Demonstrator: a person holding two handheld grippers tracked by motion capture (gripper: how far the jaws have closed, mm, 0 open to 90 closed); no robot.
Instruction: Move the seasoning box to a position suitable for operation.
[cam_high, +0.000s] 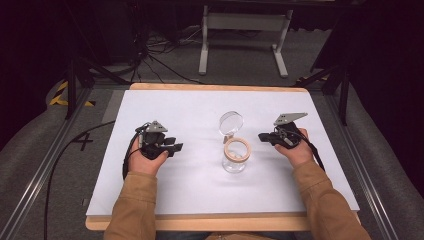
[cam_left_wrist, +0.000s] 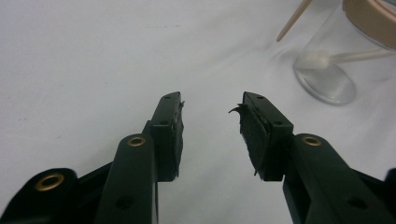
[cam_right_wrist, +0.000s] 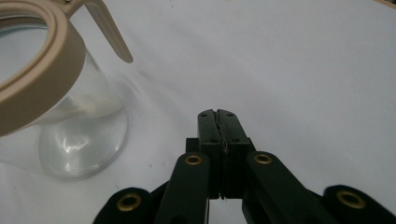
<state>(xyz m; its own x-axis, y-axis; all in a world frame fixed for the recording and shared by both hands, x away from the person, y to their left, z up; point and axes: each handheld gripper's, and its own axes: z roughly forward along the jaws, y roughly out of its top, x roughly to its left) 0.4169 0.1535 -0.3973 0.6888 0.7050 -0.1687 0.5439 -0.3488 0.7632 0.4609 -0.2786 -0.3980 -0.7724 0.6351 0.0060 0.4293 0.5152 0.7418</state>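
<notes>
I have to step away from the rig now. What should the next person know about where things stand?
Left tool: open, holding nothing, resting on the white table left of the jar.
Right tool: shut on nothing, on the table right of the jar.
The clear glass jar stands upright mid-table between the tools; its beige-rimmed hinged lid is flipped open behind it. A swab-like stick lies inside.
Done: lid appears already open.
Left: neither tool touches the jar, so any handling of the jar or its contents seems yet to start.
</notes>
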